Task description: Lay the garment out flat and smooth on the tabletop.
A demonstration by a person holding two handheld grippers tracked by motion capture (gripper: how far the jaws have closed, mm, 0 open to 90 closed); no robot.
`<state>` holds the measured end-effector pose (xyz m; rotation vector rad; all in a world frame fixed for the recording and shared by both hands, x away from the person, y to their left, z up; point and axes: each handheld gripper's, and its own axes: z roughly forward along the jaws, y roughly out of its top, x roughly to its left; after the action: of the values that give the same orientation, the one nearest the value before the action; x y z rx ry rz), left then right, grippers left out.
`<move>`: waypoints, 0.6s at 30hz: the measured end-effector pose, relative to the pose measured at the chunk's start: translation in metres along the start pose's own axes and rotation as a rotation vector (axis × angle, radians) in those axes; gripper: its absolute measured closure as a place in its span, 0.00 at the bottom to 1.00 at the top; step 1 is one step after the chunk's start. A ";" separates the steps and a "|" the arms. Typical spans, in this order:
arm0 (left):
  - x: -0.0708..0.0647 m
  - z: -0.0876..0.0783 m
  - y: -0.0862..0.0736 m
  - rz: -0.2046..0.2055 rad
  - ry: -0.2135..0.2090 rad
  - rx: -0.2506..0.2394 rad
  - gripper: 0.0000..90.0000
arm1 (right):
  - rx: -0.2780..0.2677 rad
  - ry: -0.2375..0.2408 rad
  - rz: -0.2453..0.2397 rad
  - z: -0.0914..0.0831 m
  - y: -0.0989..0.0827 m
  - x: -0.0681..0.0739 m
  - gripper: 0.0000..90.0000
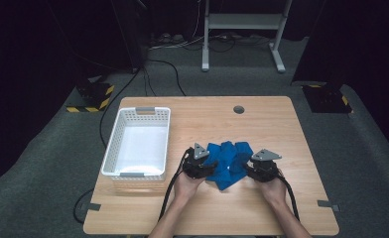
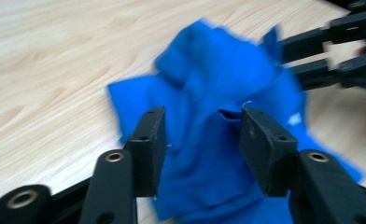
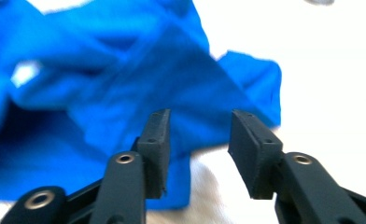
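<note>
Crumpled blue fabric cloth (image 1: 228, 162) flanked by 2 grippers
Left gripper (image 2: 202, 140) and right gripper (image 3: 199, 140) are held parted, nothing pinched.

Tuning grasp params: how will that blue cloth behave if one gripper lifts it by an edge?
Probably floppy: the blue cloth lies crumpled in soft folds on the table, so it should drape and hang rather than hold shape. Likely light, as it looks thin. Pushed, it would probably bunch up rather than slide whole. The left gripper and right gripper stand open, pads not pressing it.
</note>
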<state>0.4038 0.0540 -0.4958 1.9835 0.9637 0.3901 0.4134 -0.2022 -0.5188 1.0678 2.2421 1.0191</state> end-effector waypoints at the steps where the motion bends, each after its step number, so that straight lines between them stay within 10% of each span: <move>1: -0.004 0.001 0.003 0.000 -0.031 -0.015 0.55 | -0.012 0.005 0.005 0.000 0.002 0.001 0.62; 7: -0.011 0.015 0.006 0.018 -0.073 0.018 0.57 | 0.025 0.034 0.018 0.018 0.002 0.005 0.69; 18: -0.012 0.023 0.006 0.043 -0.062 0.088 0.96 | 0.048 0.044 -0.044 0.020 0.001 0.006 0.97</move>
<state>0.4126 0.0297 -0.5032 2.0860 0.9141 0.3129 0.4235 -0.1878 -0.5309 1.0210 2.3258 0.9839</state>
